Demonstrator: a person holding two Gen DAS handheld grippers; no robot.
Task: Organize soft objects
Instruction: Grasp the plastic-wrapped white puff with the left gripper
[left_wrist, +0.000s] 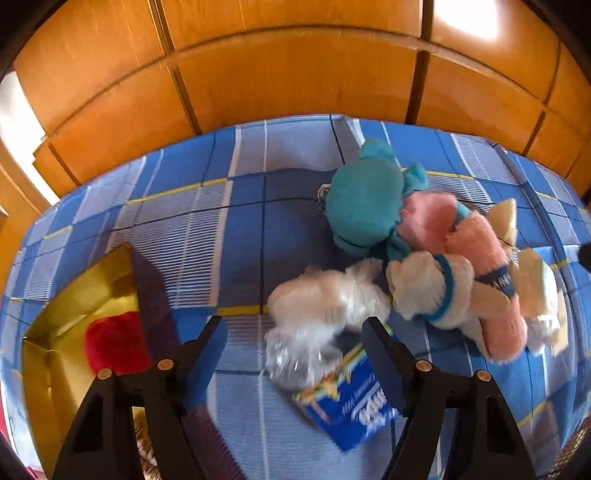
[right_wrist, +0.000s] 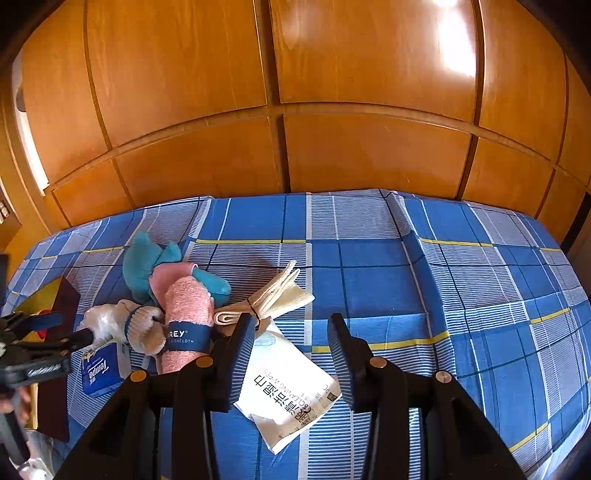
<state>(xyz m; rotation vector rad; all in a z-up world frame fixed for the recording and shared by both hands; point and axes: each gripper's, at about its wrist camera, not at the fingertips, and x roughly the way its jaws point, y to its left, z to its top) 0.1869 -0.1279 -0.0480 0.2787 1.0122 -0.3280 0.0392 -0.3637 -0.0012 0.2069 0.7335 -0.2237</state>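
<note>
Plush toys (left_wrist: 373, 206) crowd beside box (left_wrist: 74, 295); bedspread (right_wrist: 461, 295) rightward lies bare.

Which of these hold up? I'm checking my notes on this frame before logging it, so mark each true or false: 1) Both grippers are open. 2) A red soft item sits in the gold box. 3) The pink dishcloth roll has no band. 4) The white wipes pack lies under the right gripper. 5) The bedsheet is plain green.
1) True: the left gripper and right gripper both have their fingers apart, holding nothing.
2) True: the red soft item is inside the gold box.
3) False: the pink dishcloth roll wears a dark blue band.
4) True: the white wipes pack lies between its fingers.
5) False: the bedsheet is blue plaid.
</note>
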